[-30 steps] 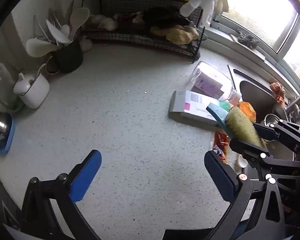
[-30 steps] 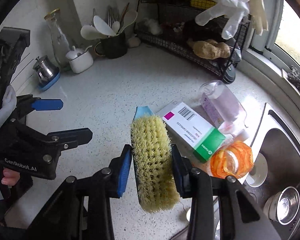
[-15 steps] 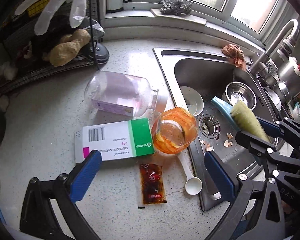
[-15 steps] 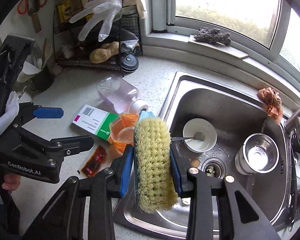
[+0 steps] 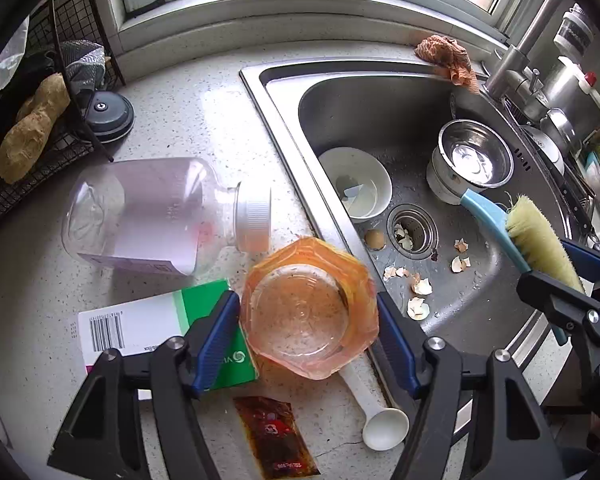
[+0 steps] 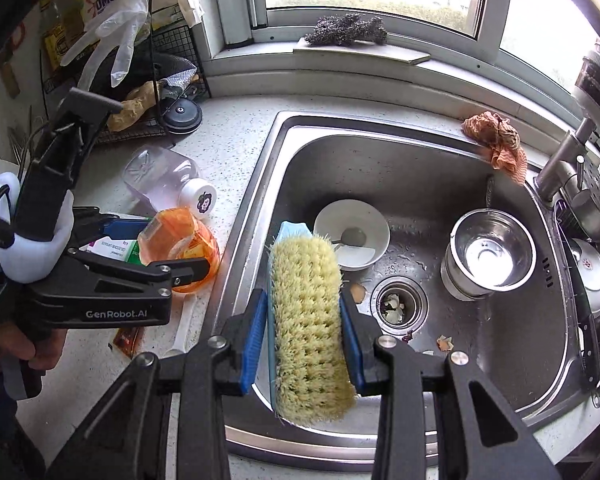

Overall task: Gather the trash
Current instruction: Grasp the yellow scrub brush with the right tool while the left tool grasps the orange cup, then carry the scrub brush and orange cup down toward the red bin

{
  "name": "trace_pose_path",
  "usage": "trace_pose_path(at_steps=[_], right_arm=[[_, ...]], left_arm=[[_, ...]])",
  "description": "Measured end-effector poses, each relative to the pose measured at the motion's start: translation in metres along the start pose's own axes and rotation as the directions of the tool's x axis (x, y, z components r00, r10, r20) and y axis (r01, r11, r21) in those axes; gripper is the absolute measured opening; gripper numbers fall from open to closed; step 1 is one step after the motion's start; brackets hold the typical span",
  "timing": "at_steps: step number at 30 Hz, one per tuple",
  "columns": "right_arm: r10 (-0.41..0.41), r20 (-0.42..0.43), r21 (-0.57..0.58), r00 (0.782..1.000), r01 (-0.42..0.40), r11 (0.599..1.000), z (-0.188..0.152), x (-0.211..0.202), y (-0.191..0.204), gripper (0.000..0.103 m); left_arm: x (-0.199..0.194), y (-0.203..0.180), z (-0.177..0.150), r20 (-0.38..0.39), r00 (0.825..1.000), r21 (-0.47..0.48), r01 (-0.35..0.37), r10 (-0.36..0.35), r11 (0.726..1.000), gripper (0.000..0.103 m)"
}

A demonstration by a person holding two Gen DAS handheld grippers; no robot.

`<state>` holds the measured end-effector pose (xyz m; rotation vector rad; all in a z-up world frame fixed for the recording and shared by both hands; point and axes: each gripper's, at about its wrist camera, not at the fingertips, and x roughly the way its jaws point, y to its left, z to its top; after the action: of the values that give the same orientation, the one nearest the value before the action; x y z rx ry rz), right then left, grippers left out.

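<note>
My left gripper (image 5: 306,332) is open, its two blue pads on either side of an orange plastic cup (image 5: 310,306) lying on the counter; the cup also shows in the right wrist view (image 6: 180,240). Beside it lie a green-and-white box (image 5: 148,332), a clear plastic jar (image 5: 156,216), a brown sauce sachet (image 5: 276,436) and a white spoon (image 5: 376,420). My right gripper (image 6: 304,332) is shut on a yellow-bristled scrub brush (image 6: 308,320) with a blue handle, held over the sink (image 6: 520,360). Eggshell bits (image 5: 416,292) lie near the drain (image 5: 412,228).
A white bowl (image 6: 352,232) and a steel bowl (image 6: 488,256) sit in the sink. An orange cloth (image 6: 496,140) lies on its rim by the tap (image 6: 564,160). A wire rack (image 5: 24,128) stands at the left, a window sill (image 6: 360,48) behind.
My left gripper has moved forward and down over the counter and now brackets the orange cup. My right gripper, still holding the brush, has shifted over the sink.
</note>
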<state>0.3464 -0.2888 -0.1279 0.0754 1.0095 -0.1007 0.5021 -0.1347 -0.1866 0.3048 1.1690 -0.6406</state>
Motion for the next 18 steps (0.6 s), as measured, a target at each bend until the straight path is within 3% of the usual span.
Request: trace_pose_path(at_steps=[3, 10, 18], right_arm=[[0.008, 0.008, -0.003, 1.0, -0.008, 1.0, -0.001, -0.003, 0.001, 0.033], [0.064, 0.03, -0.05, 0.998, -0.062, 0.997, -0.009, -0.02, 0.006, 0.033], [0.161, 0.053, -0.162, 0.985, -0.151, 0.975, -0.041, -0.054, 0.019, 0.033]], left_arm=[[-0.003, 0.001, -0.002, 0.007, 1.0, -0.011, -0.017, 0.017, 1.0, 0.057], [-0.039, -0.001, -0.024, 0.062, 0.998, -0.066, -0.028, 0.032, 0.997, 0.056], [-0.09, -0.02, -0.081, 0.114, 0.99, -0.18, -0.066, 0.087, 0.981, 0.056]])
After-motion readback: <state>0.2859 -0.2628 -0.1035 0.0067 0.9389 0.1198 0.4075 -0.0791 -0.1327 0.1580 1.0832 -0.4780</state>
